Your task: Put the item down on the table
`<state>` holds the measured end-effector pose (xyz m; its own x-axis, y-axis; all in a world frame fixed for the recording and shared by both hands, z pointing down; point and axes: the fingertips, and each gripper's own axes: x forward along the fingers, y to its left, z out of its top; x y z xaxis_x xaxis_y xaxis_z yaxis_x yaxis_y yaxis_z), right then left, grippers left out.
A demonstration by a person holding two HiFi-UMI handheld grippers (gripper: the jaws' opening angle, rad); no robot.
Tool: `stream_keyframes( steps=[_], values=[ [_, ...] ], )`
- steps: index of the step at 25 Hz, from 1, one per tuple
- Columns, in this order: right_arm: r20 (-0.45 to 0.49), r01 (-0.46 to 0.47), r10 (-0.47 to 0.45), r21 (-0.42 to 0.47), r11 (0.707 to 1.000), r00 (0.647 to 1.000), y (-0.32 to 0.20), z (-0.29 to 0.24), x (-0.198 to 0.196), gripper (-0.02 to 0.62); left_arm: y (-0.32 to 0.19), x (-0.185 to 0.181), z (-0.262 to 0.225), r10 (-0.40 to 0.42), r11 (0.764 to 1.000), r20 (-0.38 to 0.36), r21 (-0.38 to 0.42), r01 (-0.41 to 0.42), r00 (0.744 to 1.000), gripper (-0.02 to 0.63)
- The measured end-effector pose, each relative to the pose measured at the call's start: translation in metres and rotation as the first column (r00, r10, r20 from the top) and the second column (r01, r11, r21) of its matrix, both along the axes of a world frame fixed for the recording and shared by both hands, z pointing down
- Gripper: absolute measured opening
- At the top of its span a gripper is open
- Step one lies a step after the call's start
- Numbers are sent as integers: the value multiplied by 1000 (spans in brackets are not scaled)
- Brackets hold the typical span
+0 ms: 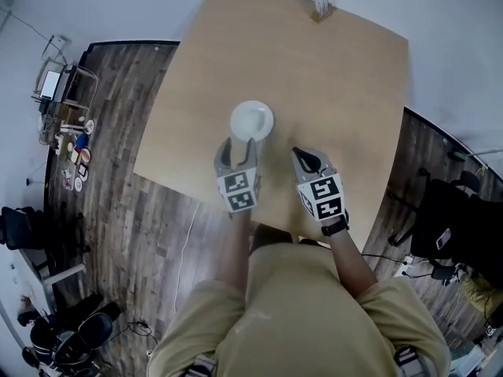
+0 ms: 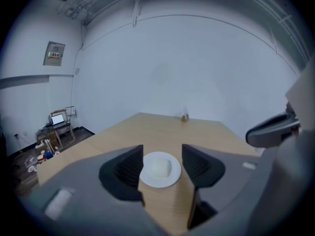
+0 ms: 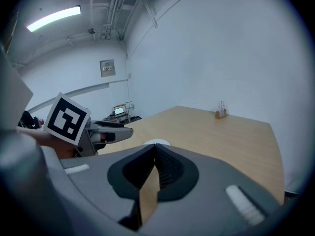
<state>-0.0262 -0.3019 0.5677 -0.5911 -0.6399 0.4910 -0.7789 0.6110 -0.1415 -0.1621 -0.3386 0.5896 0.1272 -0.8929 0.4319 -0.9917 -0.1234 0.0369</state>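
White round plate (image 1: 236,124), pale lump (image 2: 160,168) on it, flat on table (image 1: 338,77)

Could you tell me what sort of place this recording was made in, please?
Probably an office or lab workroom: a large bare wooden table stands on wood-look flooring, a laptop sits on a small side desk by the white wall, and a strip light hangs near exposed ceiling pipes.

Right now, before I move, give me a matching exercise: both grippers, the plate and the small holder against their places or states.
1 left gripper
2 right gripper
3 white plate
4 small holder

A at the far edge of the table
B jaws together
C jaws apart, gripping nothing
D on the table, just ahead of the left gripper

Pairs: 1-C, 2-B, 3-D, 4-A
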Motion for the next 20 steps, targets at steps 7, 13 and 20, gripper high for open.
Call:
stream_keyframes(
  steps=[7, 13, 20],
  values=[
    [40, -26, 21, 111, 993, 999, 34, -48, 20, 6, 64, 20, -44, -6, 998, 0, 59, 6, 1000, 202],
    [86, -62, 47, 184, 981, 995, 72, -82, 38, 6, 129, 29, -73, -26, 995, 17, 99, 24, 1000, 153],
    [116, -49, 19, 268, 962, 993, 132, -103, 53, 6, 197, 50, -93, -43, 985, 19, 170, 39, 999, 53]
  ],
)
